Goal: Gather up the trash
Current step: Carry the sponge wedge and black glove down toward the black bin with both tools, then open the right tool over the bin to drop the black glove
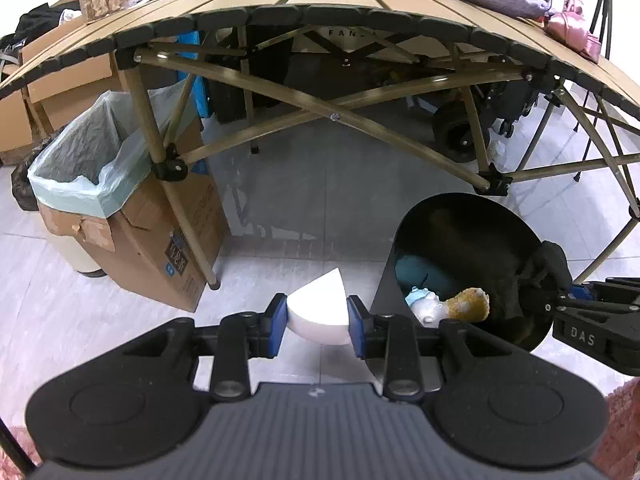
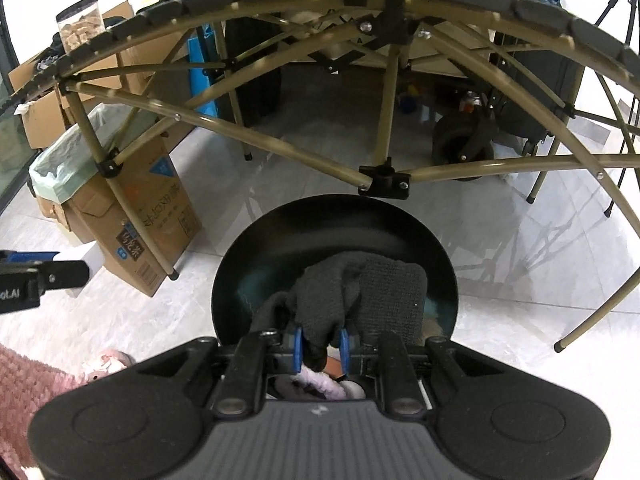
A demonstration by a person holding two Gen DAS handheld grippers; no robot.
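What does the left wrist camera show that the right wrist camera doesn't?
Only the left wrist view shows the left tool clamped on a white foam wedge, plus a crumpled mask and a yellowish lump inside the black bin. Only the right wrist view shows the right tool pinching a black knit cloth close up. Both show the bin, the folding table and the lined cardboard box.

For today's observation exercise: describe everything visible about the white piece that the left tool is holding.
The white piece is a matte, foam-like wedge: flat on top, narrowing to a point at its far end, with a curved side facing the camera. The left tool clamps it on two sides between blue pads, above the pale tiled floor, beside the black bin.
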